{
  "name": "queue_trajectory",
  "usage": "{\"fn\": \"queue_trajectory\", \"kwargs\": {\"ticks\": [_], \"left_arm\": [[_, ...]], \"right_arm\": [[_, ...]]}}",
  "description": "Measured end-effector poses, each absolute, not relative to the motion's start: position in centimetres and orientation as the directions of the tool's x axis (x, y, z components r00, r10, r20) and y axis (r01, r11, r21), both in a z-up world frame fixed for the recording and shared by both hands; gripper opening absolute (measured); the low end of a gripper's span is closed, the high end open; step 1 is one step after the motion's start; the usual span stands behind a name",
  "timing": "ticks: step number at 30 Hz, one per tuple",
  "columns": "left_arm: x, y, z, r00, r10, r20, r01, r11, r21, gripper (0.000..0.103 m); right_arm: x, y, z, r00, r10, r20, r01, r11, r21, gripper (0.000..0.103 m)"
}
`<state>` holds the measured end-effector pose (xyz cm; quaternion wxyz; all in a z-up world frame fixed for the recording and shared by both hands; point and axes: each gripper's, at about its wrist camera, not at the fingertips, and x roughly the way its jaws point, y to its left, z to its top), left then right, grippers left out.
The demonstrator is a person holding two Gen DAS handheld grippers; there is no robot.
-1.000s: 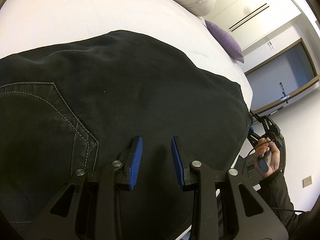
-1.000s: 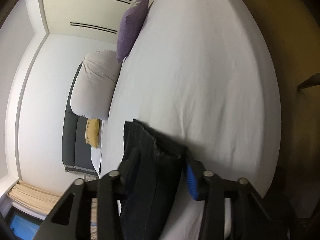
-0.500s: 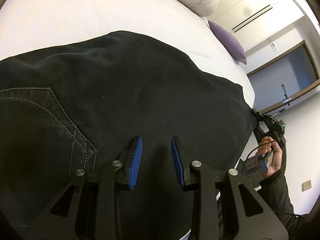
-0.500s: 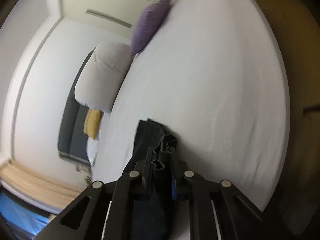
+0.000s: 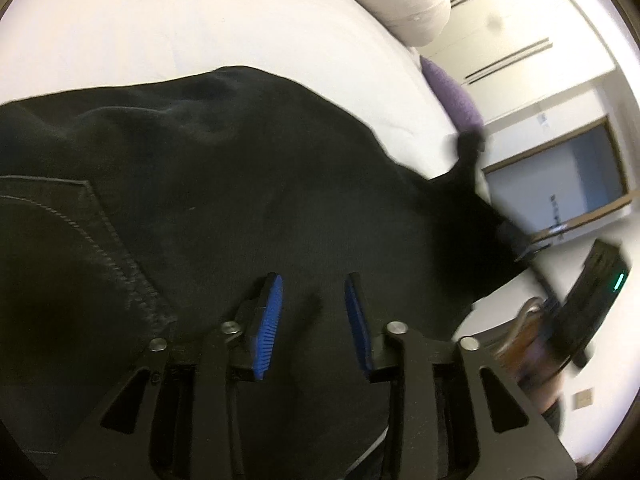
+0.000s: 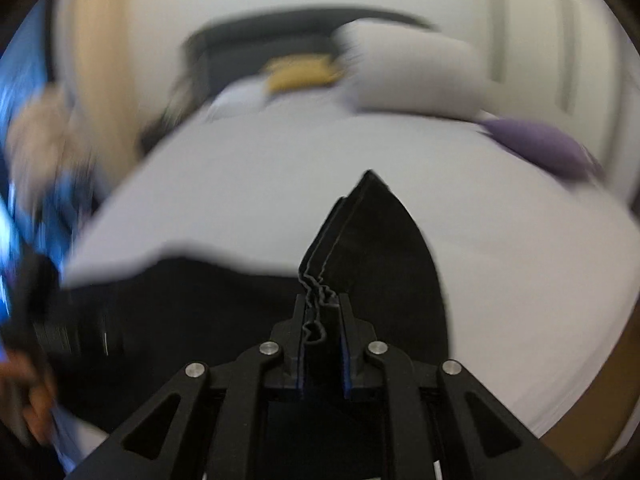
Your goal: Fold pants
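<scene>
- The left tool (image 5: 314, 312) is open wide, with nothing between its blue pads. It hangs just over the black pants (image 5: 224, 184), which lie spread on the white bed (image 5: 160, 20).
- The right tool (image 6: 323, 344) is squeezed tight on a bunched edge of the pants (image 6: 380, 248), lifted above the bed (image 6: 248, 184). This view is blurry.

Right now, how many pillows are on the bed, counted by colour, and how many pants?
White pillows: 1
Purple pillows: 1
Yellow pillows: 1
Black pants: 1
Total: 4
</scene>
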<state>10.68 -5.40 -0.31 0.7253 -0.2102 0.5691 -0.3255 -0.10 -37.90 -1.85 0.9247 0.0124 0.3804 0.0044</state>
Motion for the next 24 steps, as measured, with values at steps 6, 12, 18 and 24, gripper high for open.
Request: {"fn": "queue_trajectory", "kwargs": {"ticks": [6, 12, 18, 24], "left_arm": [[12.5, -6.4, 0.9, 0.119, -0.789, -0.602, 0.196, 0.613, -0.765, 0.072], [14.8, -9.8, 0.9, 0.007, -0.851, -0.526, 0.142, 0.521, -0.841, 0.074], [16.9, -12.9, -0.5, -0.109, -0.851, -0.513, 0.101, 0.504, -0.858, 0.074], [17.8, -12.3, -0.4, -0.132, -0.832, -0.539, 0.127, 0.525, -0.842, 0.026]], "right_arm": [[0.8, -33.7, -5.2, 0.644, -0.031, -0.764, -0.069, 0.993, -0.098, 0.014], [-0.5, -33.3, -3.0, 0.712, -0.04, -0.701, -0.06, 0.991, -0.118, 0.014], [-1.4, -31.4, -1.7, 0.745, -0.043, -0.665, -0.08, 0.985, -0.152, 0.014], [-1.9, -29.9, -2.1, 0.747, -0.034, -0.664, -0.118, 0.976, -0.182, 0.014]]}}
